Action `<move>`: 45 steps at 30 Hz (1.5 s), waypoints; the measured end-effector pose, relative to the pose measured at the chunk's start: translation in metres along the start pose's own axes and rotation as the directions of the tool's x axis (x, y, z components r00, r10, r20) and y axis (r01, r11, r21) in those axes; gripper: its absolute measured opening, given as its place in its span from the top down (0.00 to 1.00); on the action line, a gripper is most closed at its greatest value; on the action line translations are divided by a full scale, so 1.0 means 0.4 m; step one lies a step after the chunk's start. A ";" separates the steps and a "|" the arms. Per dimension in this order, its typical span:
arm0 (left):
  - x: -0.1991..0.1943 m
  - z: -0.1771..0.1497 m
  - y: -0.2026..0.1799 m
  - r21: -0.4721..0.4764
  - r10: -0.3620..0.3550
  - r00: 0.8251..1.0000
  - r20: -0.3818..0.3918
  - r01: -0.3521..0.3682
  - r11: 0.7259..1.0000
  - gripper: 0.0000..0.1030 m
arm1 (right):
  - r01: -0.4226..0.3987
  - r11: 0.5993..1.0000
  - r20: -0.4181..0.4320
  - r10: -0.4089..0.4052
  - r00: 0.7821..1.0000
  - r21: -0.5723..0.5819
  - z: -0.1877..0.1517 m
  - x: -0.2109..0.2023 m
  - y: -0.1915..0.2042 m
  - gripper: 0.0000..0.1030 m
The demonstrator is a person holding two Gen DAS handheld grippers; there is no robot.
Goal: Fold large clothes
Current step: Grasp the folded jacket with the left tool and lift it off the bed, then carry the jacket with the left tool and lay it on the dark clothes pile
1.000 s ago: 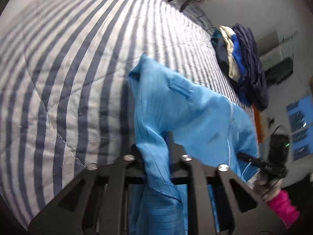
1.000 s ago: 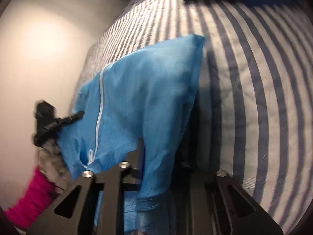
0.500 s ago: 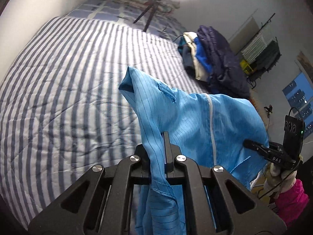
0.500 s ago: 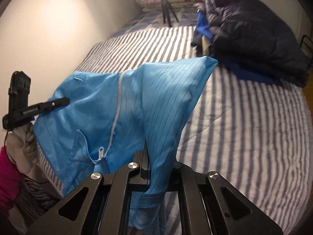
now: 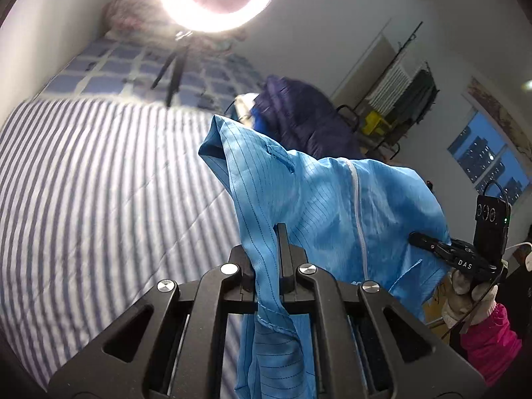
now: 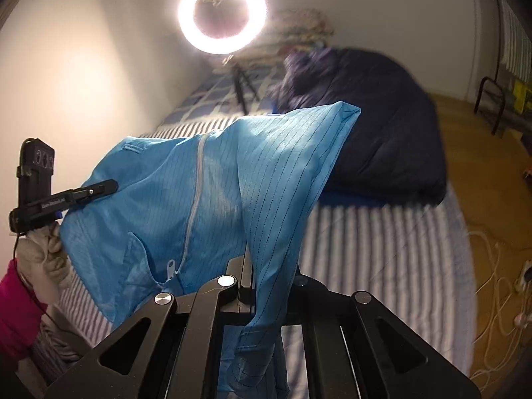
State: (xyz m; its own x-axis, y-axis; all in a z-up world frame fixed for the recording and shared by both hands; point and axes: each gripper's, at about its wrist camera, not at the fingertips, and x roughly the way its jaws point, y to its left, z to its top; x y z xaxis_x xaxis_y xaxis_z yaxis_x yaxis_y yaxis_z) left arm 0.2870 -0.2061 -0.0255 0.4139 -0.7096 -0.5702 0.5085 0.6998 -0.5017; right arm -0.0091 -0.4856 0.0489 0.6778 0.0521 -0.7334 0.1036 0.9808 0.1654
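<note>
The left claw (image 5: 266,232) is pinched tight on a fold of the blue jacket (image 5: 326,206), its two fingers pressed together with only the thin pinstriped cloth between them; a hemmed end of the fabric hangs down through the claw's frame below the grip. The right claw (image 6: 256,259) is clamped the same way on another fold of the jacket (image 6: 186,199), with a cuff-like end drooping beneath its fingers. Each claw shows in the other's view: the right claw (image 5: 429,242) at the jacket's far edge, carried by a gloved hand (image 5: 465,292) with a pink sleeve (image 5: 492,342), and the left claw (image 6: 106,186) at the opposite edge, also in a gloved hand (image 6: 43,259).

The jacket hangs stretched between the two claws, lifted above the striped bed cover (image 5: 99,193), its white zipper (image 6: 196,183) running down the front and a small pocket flap near one peak. Whether its lowest part touches the bed cannot be told.

A dark blue puffy coat (image 6: 375,119) lies piled toward the bed's far right side. At the head of the bed a lit ring light (image 6: 222,13) stands on a tripod (image 5: 173,73), in front of a checked blue bedding section (image 5: 133,69).
</note>
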 end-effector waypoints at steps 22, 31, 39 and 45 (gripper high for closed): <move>0.451 0.498 -0.165 0.118 -0.016 0.990 0.137 0.000 0.993 0.96 | 0.342 0.940 0.209 -0.331 0.920 -0.017 0.474 0.081 -0.307 0.96; 0.590 0.485 -0.118 0.119 0.069 0.994 0.088 -0.080 0.990 0.96 | 0.424 0.905 0.154 -0.416 0.896 -0.025 0.477 0.188 -0.348 0.96; 0.595 0.485 -0.115 0.123 0.072 0.994 0.079 -0.081 0.989 0.95 | 0.437 0.899 0.133 -0.430 0.893 -0.028 0.502 0.227 -0.376 0.94; 0.588 0.490 -0.124 0.113 0.131 0.988 0.082 -0.140 0.984 0.77 | 0.493 0.870 0.125 -0.486 0.865 -0.031 0.518 0.230 -0.402 0.77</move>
State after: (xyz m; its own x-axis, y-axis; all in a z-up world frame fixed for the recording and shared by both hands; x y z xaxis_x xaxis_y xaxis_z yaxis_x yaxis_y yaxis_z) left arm 0.5071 -0.4240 -0.0073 0.5376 -0.6162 -0.5756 0.5275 0.7783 -0.3405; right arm 0.1874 -0.6774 0.0913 0.6269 -0.4550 -0.6325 0.4015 0.8843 -0.2382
